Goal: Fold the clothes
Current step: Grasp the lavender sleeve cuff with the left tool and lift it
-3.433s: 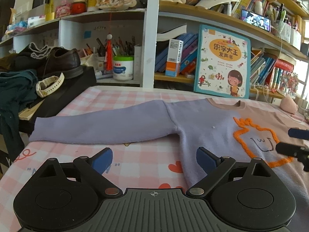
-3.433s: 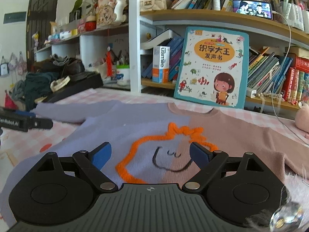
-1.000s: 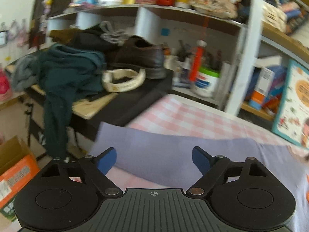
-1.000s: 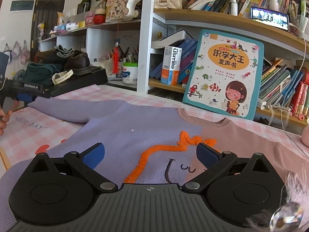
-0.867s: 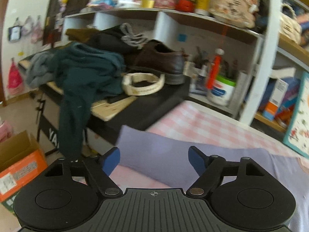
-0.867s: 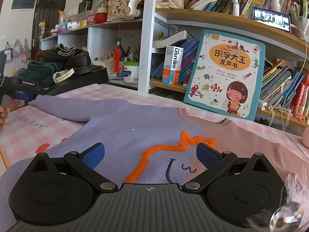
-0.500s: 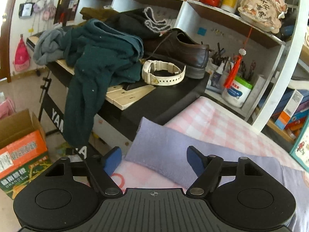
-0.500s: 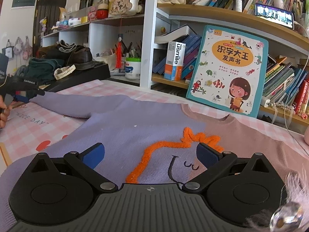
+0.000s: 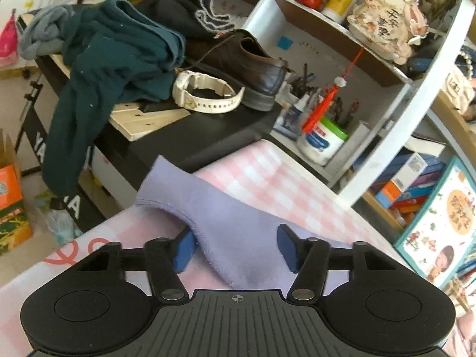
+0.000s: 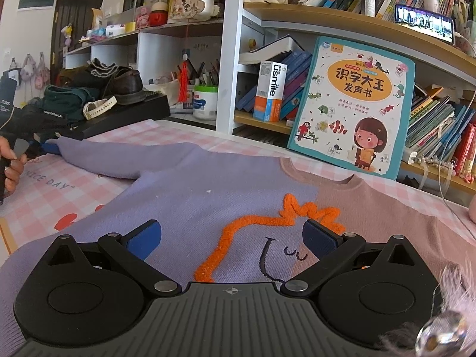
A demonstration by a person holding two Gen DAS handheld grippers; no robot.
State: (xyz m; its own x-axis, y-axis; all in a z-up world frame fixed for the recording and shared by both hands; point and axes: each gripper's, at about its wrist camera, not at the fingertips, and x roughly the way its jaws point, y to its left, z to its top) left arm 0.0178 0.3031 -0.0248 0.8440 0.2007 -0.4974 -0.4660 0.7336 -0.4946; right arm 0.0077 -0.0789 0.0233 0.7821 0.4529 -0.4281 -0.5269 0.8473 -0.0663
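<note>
A lilac and dusty-pink sweater (image 10: pixel 208 196) with an orange outline figure lies flat on the pink checked tablecloth (image 10: pixel 53 190). Its lilac sleeve (image 9: pixel 226 226) reaches toward the table's left end. My left gripper (image 9: pixel 235 247) is open with the sleeve's cuff end between its blue pads, one pad under the fabric's edge; it also shows at the far left of the right wrist view (image 10: pixel 44 148). My right gripper (image 10: pixel 232 239) is open and empty, hovering over the sweater's chest.
A black keyboard stand (image 9: pixel 166 136) beside the table's left end holds a dark teal garment (image 9: pixel 113 59), a brown shoe (image 9: pixel 238 59) and a white watch (image 9: pixel 205 98). A picture book (image 10: pixel 354 119) leans on the bookshelf behind. A cardboard box (image 9: pixel 9 196) sits on the floor.
My left gripper has moved forward onto the sleeve's cuff, which now lies between its pads and is slightly lifted. The right gripper has stayed over the chest.
</note>
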